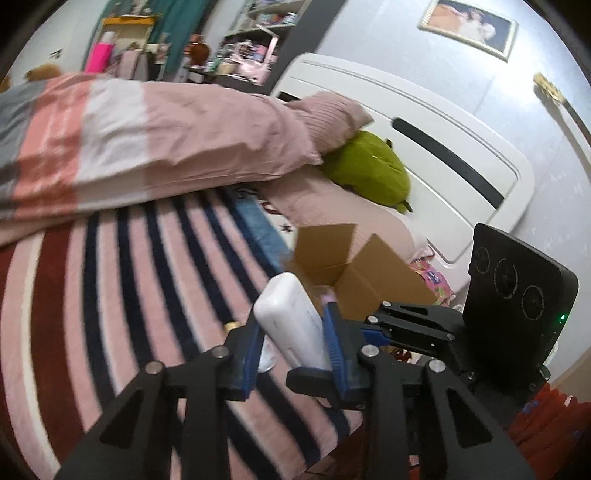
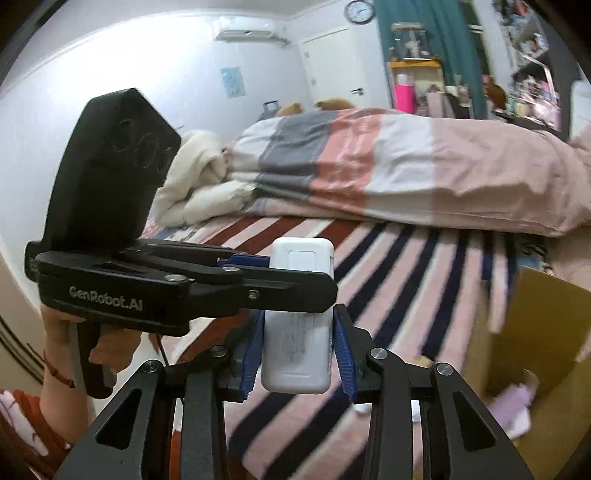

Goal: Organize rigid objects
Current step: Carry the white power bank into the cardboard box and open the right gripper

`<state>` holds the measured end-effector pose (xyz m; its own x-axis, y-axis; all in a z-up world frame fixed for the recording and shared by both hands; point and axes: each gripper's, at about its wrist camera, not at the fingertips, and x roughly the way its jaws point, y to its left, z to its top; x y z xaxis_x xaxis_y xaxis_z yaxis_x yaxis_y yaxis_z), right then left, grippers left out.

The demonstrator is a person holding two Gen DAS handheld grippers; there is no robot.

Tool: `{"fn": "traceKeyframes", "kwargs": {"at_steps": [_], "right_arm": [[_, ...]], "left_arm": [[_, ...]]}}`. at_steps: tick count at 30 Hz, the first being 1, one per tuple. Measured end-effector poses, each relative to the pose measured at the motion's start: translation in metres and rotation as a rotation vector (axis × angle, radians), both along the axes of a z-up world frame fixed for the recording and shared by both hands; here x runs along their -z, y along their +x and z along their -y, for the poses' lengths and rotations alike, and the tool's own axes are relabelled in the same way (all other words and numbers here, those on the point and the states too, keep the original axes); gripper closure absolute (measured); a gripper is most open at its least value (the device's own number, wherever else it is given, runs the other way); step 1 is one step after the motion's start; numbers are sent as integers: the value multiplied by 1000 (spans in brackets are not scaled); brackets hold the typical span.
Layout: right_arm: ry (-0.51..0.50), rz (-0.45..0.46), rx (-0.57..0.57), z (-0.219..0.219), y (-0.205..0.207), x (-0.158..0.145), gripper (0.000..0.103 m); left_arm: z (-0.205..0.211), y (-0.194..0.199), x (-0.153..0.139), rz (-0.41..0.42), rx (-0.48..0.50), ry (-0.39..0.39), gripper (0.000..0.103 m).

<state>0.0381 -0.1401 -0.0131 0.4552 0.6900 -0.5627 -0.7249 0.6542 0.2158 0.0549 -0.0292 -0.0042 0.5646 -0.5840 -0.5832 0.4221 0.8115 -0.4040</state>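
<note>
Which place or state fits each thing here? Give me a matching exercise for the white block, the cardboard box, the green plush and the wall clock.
Things:
1. white block
2. cardboard box
3. green plush
4. wall clock

Places or states:
A. against the headboard
B. beside the teal curtain
C. clamped in the left tool
D. open, flaps up

Pairs: 1-C, 2-D, 3-A, 4-B

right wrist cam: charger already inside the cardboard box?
No. The white charger is held between both tongs, above the striped bedspread, with the box off to the right.
</note>
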Motion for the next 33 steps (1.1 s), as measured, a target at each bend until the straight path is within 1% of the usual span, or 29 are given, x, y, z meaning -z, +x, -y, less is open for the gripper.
{"fn": "traceKeyframes", "kwargs": {"at_steps": [5, 10, 12, 15, 19, 20, 21, 22, 23, 24, 28, 33], "right_arm": [[2, 11, 92, 56, 9, -14, 72], [-5, -27, 177, 106, 22, -16, 72], [-14, -42, 201, 120, 28, -14, 72], [-35, -80, 229, 138, 38, -7, 72], [-67, -118, 234, 154, 43, 2, 72], [-78, -132, 238, 155, 45, 4, 72], [-90, -134, 249, 156, 45, 5, 72], [-105, -132, 261, 155, 44, 8, 72], [-128, -129, 278, 155, 44, 8, 72], [-136, -128, 280, 155, 43, 8, 70], [-143, -122, 266, 153, 39, 5, 57], [-169, -115, 259, 144, 34, 2, 55]], "left_arm": [[58, 26, -11, -4, 93, 23, 74], [110, 46, -10, -21, 165, 69, 74], [131, 55, -5, -45, 191, 87, 74], [148, 62, 3, -68, 217, 106, 74], [163, 70, 15, -115, 227, 146, 74], [164, 70, 16, -121, 224, 163, 70], [166, 70, 17, -123, 218, 171, 58], [166, 70, 16, -122, 213, 169, 50], [164, 70, 15, -120, 211, 163, 37], [162, 69, 12, -112, 205, 158, 31], [152, 65, 5, -95, 185, 180, 30], [128, 52, -5, -78, 153, 188, 30]]}}
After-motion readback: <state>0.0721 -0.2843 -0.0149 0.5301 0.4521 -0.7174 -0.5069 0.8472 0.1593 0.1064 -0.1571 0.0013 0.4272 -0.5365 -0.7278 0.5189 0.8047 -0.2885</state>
